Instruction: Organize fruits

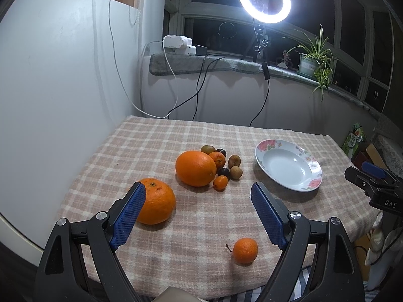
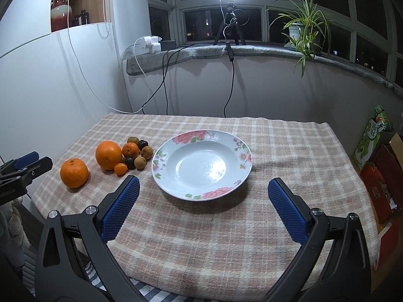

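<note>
On the tabletop point(image 2: 277, 146), the plate point(image 2: 161, 178) sits mid-frame in the right wrist view. The cluster of fruits point(image 2: 131, 154) lies just left of it, a lone orange point(image 2: 74, 172) further left. In the left wrist view, a small mandarin point(image 1: 245, 250) lies alone at lower centre.

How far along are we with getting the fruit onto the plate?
Nothing is done: the plate is empty. Nothing is in hand either; the left tool and right tool are both open. Left: the two big oranges, the small fruit cluster, and the lone mandarin.

2 oranges point(image 1: 195, 168), 3 mandarins point(image 1: 245, 250), 1 plate point(image 1: 312, 173), 2 grippers point(image 1: 197, 211).
</note>
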Tool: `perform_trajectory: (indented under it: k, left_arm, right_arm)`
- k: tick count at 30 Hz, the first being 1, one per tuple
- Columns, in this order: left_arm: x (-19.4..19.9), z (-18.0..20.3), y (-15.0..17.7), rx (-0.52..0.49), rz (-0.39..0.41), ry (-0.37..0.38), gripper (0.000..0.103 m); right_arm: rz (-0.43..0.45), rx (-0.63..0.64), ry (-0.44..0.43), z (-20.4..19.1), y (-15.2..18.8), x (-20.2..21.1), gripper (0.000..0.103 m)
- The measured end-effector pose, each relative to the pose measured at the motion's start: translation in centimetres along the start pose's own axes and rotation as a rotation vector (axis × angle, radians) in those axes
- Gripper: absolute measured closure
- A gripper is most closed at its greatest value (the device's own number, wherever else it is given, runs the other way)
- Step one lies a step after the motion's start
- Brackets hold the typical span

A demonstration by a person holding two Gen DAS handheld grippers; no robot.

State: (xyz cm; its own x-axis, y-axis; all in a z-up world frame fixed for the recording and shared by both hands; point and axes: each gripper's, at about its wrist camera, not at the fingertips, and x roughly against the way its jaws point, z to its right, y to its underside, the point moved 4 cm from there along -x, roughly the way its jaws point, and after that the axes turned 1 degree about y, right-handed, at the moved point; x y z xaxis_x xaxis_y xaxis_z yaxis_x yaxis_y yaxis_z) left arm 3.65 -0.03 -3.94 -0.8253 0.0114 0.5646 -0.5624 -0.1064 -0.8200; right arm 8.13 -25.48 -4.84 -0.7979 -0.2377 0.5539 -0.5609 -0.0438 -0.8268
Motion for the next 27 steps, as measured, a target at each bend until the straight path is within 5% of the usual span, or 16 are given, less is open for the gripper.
perform_trajectory:
  k: [16,27]
  left_arm:
    - [-1.2,-2.3,0.4,0.048,-0.033,-0.009,0.017]
    - [-3.5,-6.2,2.3,0.15,-0.109,0.029,0.018]
  right_arm:
    - [-0.04,0.04,-0.061,-2.1,-0.7,-1.8,0.0]
    - [-0.152,0.113,-0.287,-8.0,-1.7,-5.6,0.0]
